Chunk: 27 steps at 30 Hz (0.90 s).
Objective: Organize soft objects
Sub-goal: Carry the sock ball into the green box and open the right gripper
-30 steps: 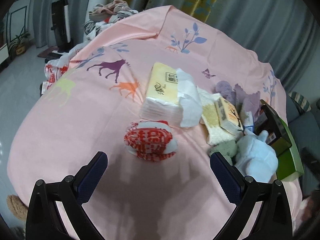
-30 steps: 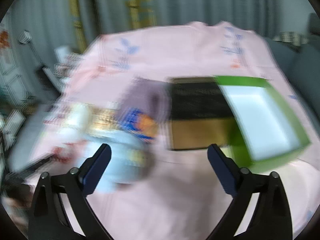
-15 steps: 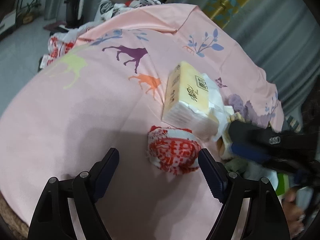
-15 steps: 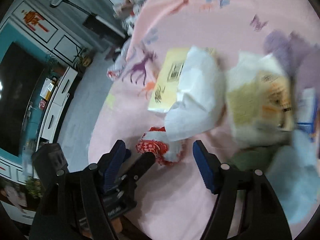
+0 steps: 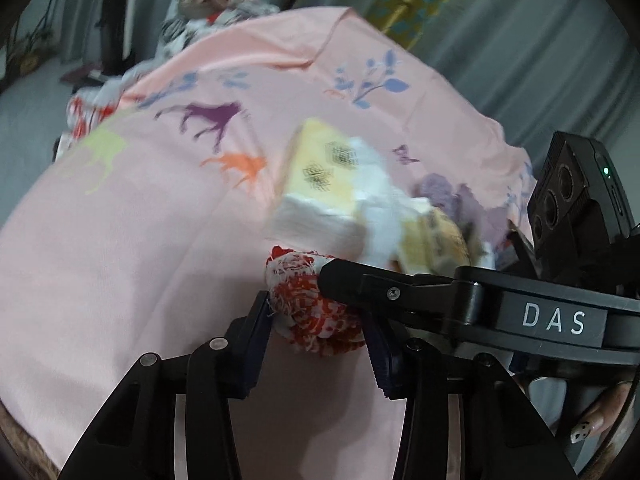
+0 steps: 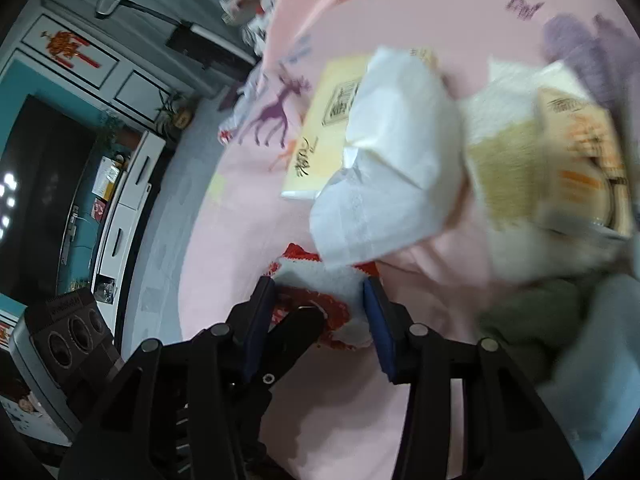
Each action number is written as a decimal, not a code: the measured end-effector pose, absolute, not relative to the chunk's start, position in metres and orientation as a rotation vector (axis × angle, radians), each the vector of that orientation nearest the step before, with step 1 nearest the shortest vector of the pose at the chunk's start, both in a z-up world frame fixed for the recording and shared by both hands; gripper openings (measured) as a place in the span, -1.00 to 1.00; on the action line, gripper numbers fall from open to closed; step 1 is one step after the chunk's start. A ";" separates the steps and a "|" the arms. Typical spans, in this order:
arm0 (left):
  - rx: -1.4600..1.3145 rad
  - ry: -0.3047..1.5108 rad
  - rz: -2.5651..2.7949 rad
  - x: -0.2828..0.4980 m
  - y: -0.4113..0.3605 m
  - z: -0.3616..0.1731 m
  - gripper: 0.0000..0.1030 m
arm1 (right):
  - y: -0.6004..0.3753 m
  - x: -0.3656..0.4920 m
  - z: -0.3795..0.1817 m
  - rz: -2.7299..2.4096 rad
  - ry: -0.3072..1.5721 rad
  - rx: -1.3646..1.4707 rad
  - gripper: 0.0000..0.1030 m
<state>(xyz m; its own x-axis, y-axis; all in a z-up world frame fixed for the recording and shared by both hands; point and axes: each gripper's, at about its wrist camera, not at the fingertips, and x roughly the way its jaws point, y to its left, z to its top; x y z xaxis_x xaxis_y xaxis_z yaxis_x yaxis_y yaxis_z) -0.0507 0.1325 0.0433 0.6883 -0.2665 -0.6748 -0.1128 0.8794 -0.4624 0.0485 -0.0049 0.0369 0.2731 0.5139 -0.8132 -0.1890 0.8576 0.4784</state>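
Observation:
A red-and-white rolled cloth (image 5: 312,312) lies on the pink bedsheet (image 5: 120,248). My left gripper (image 5: 318,340) has its two jaws against both sides of the cloth. My right gripper (image 6: 320,312) comes in from the right and also has its jaws around the same cloth (image 6: 320,284); one of its fingers (image 5: 360,284) crosses over the cloth in the left wrist view. Behind the cloth are a yellow tissue pack (image 5: 320,184) with a loose white tissue (image 6: 384,168) on it.
To the right lie a cream towel with a small yellow box (image 6: 576,168), a purple plush (image 6: 580,40), a green soft item (image 6: 532,316) and a pale blue plush (image 6: 600,340). A heap of clothes (image 5: 224,12) sits at the bed's far end.
Both grippers have moved in on the red-and-white cloth and narrowed their jaws around it. The right gripper swung from the boxes on the right over to the cloth.

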 end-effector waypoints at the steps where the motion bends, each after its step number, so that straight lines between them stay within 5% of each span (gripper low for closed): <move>1: -0.490 0.804 -0.103 -0.054 0.126 0.050 -0.12 | -0.009 0.044 0.042 0.481 1.186 0.309 -0.12; 14: -0.240 0.634 -0.420 -0.049 -0.026 0.159 -0.12 | -0.158 -0.030 0.147 0.330 0.791 0.442 -0.11; 27: -0.105 0.674 -0.703 -0.013 -0.185 0.160 -0.12 | -0.313 -0.074 0.150 0.042 0.610 0.592 -0.11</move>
